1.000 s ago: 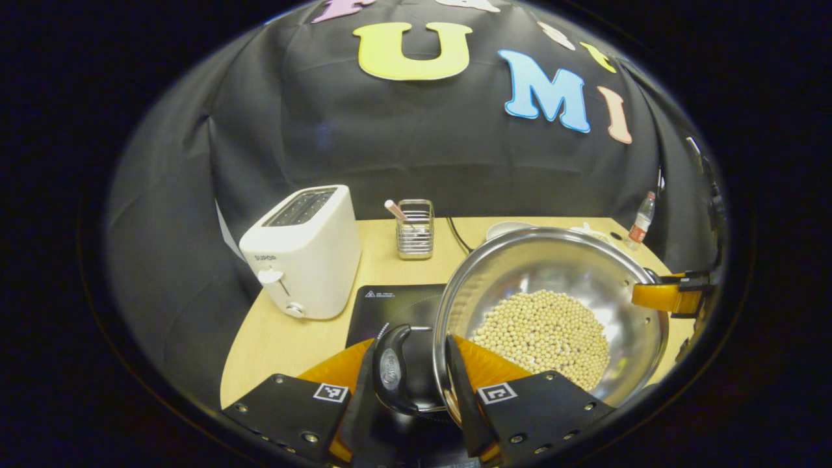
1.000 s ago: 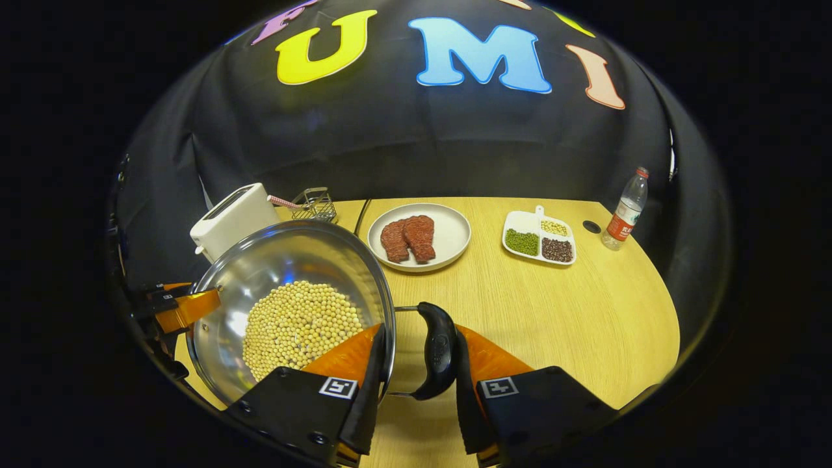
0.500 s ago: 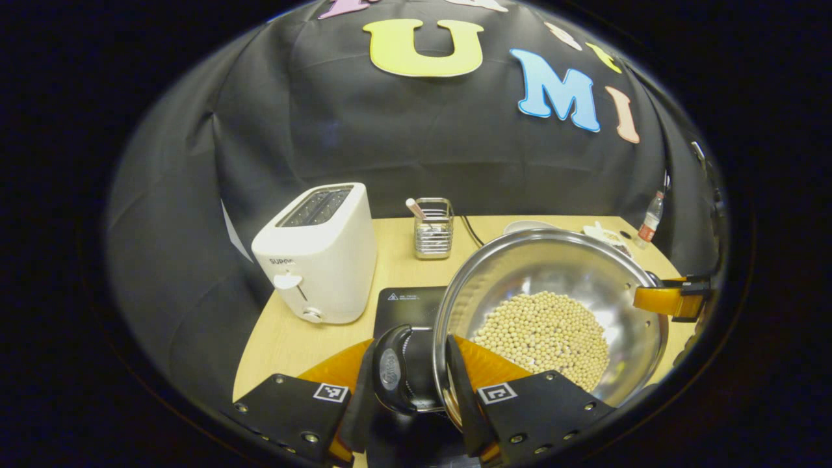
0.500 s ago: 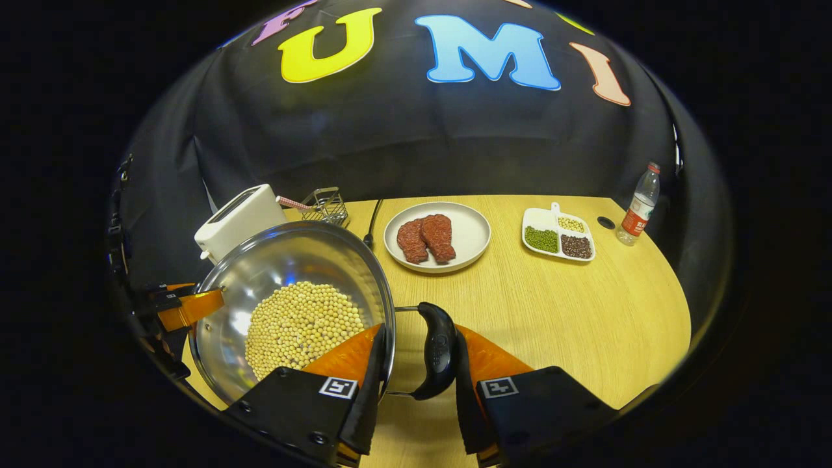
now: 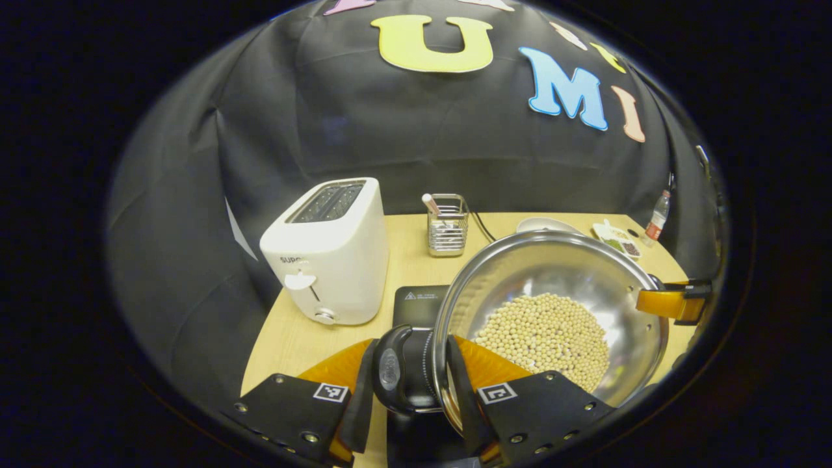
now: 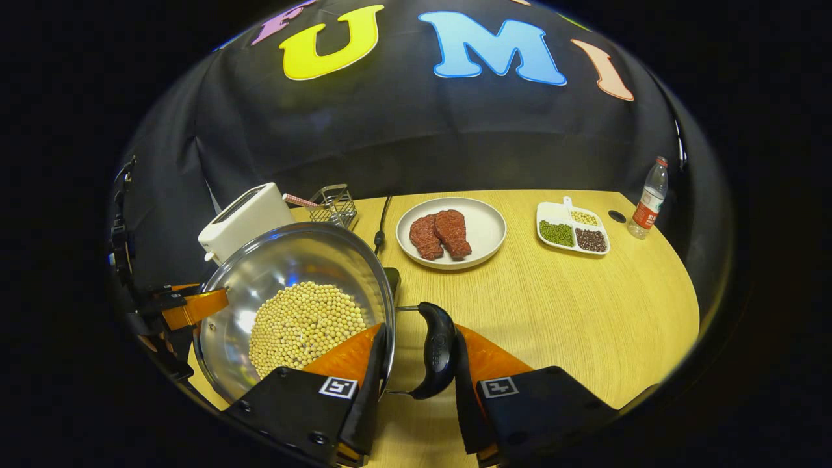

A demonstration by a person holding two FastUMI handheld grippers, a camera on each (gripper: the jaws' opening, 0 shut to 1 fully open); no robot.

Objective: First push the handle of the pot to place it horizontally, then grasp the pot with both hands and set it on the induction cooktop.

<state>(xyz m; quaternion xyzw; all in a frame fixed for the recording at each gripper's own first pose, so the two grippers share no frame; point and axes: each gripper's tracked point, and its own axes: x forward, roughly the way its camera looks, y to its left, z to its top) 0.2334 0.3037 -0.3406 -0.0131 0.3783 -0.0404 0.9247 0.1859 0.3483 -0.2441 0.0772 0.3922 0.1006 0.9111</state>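
At lower centre of both views, the round stainless-steel pot [image 5: 559,286] of pale soybeans [image 5: 543,338] hangs between two grippers. Its rim and one black side handle [image 5: 393,370] sit pinched in the left gripper [image 5: 409,390]; the right gripper [image 6: 416,383] pinches the rim and the other black handle [image 6: 437,357]. Under the pot's left edge lies one flat black induction cooktop [image 5: 419,304]. Left of it stands one white two-slot toaster [image 5: 328,253].
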